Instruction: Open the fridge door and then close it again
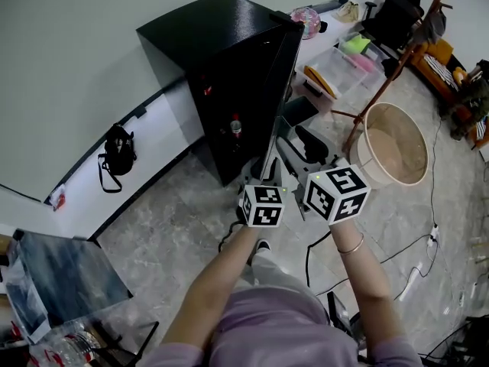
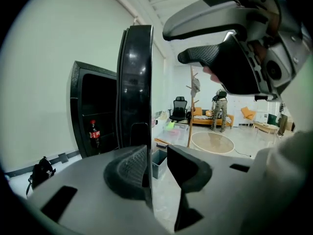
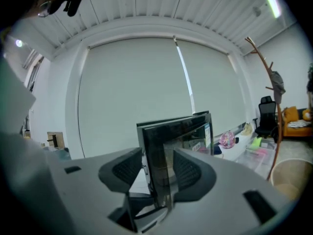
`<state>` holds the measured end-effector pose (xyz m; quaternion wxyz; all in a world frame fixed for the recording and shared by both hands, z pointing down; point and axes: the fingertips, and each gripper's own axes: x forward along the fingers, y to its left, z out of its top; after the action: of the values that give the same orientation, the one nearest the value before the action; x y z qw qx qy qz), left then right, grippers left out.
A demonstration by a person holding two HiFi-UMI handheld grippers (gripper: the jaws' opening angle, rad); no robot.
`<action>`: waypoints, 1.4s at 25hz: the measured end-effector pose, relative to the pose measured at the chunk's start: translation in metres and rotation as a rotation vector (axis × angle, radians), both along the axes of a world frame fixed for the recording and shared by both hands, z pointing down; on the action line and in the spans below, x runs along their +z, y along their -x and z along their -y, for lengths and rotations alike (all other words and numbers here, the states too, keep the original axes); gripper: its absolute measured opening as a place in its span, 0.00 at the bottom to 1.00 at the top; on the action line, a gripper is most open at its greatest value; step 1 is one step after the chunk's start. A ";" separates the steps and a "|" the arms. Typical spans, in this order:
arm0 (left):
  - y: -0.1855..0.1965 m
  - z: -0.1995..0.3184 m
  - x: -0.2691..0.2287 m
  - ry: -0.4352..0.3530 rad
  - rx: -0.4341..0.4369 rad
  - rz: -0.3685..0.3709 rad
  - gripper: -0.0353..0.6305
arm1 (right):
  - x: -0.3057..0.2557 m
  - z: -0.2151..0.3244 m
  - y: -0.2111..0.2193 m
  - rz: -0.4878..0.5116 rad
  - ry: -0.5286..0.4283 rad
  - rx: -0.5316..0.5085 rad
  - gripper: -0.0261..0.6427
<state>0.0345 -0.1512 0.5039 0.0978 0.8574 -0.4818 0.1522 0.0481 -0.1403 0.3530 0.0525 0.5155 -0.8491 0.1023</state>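
- Your fridge (image 1: 214, 52) sits upper centre of the head view, with its door (image 1: 279, 82) swung open and a cola bottle (image 1: 236, 126) inside.
- Your left hand-held gripper (image 2: 157, 168) is released, jaws loose either side of the door's edge.
- Your right hand-held gripper (image 3: 155, 173) is the same deal, released around that edge.

The low end of the fridge door (image 2: 137, 82) is hidden behind the left gripper (image 2: 157, 166). The far person (image 2: 220, 110) on the right is too small to see well. The label on the bottle (image 2: 94, 133) is too small to read.
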 end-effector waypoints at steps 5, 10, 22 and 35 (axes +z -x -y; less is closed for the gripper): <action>-0.013 -0.007 0.000 -0.014 0.025 0.009 0.23 | -0.018 0.001 -0.002 0.047 0.018 -0.045 0.34; -0.025 -0.013 0.001 -0.025 0.056 0.016 0.26 | -0.030 -0.001 -0.004 0.095 0.034 -0.062 0.37; -0.034 -0.023 0.002 -0.034 0.075 0.033 0.31 | -0.020 0.004 -0.003 0.018 0.066 0.003 0.40; 0.030 -0.027 -0.016 -0.048 -0.033 -0.130 0.28 | 0.002 0.024 0.017 -0.078 0.076 0.011 0.37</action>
<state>0.0042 -0.1240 0.4880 0.1106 0.8595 -0.4921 0.0830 0.0310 -0.1643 0.3553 0.1044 0.5215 -0.8391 0.1145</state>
